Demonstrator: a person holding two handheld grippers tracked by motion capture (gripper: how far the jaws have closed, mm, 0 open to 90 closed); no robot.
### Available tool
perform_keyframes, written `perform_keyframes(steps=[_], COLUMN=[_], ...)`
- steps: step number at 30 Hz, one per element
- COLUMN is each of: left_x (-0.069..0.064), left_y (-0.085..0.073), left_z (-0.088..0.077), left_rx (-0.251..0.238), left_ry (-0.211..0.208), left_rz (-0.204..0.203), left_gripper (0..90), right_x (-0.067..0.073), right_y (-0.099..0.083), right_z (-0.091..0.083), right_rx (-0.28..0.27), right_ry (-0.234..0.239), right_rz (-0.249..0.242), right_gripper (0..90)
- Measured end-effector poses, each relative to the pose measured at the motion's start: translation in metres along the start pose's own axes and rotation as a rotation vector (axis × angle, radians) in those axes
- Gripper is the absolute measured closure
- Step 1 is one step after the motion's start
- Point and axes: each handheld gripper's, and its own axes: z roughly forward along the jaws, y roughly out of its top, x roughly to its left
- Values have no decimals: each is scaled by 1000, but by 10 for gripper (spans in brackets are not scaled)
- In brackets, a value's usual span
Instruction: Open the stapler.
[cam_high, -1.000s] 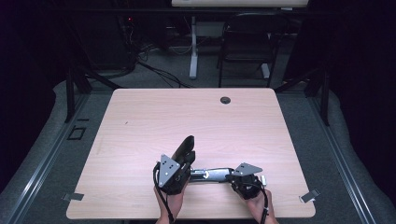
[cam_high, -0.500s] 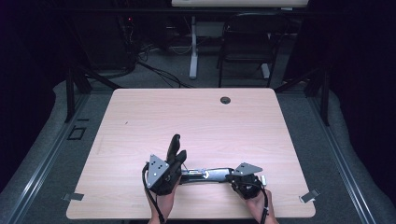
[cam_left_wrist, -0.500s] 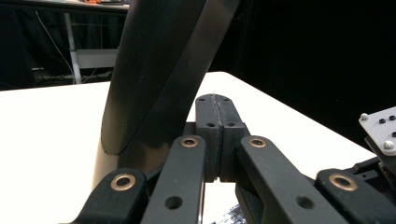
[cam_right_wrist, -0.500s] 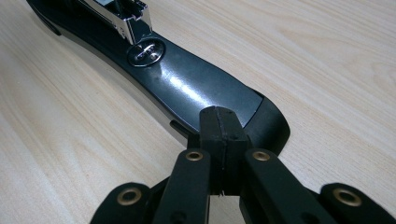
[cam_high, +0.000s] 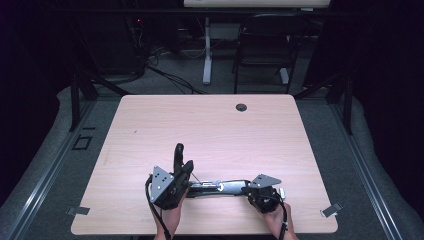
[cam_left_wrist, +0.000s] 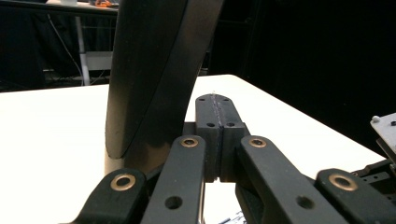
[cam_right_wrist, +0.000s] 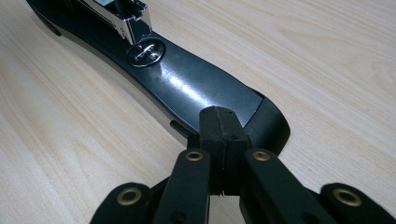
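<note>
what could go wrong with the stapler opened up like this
The right gripper, shut, only presses on the base of the stapler, so the base could slide on the smooth table. The raised top arm leans beside the shut left gripper, not clamped; it might snap back down.

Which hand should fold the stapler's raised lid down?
Probably left: the left gripper, shut, sits right beside the upright lid; the right gripper, shut, is at the stapler base end.
</note>
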Motion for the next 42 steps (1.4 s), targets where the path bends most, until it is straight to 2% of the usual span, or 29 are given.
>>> perform_keyframes(steps=[9,13,20,28,31,32,33,38,40,42], left_x=[7,11,17,22,23,24,26,49,55,61], left_y=[0,-1,-2,-2,-3,-3,-3,-8,-10,-12], left_z=[-5,-8,-13,-17,-18,-19,-20,-27,-31,-34], left_rx=[-5,-15,-16,-14,-16,-15,-16,-9,-9,-4], left_ry=[16,16,26,20,25,41,48,83,100,91], left_rz=[-7,-28,-33,-42,-44,-46,-48,-119,-127,-141], left_gripper=[900,900,900,900,900,900,900,900,900,900], right_x=[-1,-1,-1,-1,-1,-1,-1,-1,-1,-1], right_y=[0,0,0,0,0,0,0,0,0,0], right_z=[0,0,0,0,0,0,0,1,0,0], right_rx=[3,3,6,7,4,4,4,-10,3,5], right_ry=[0,1,1,0,0,1,1,3,2,0], right_rz=[2,4,4,5,4,5,5,21,13,13], right_gripper=[900,900,900,900,900,900,900,900,900,900])
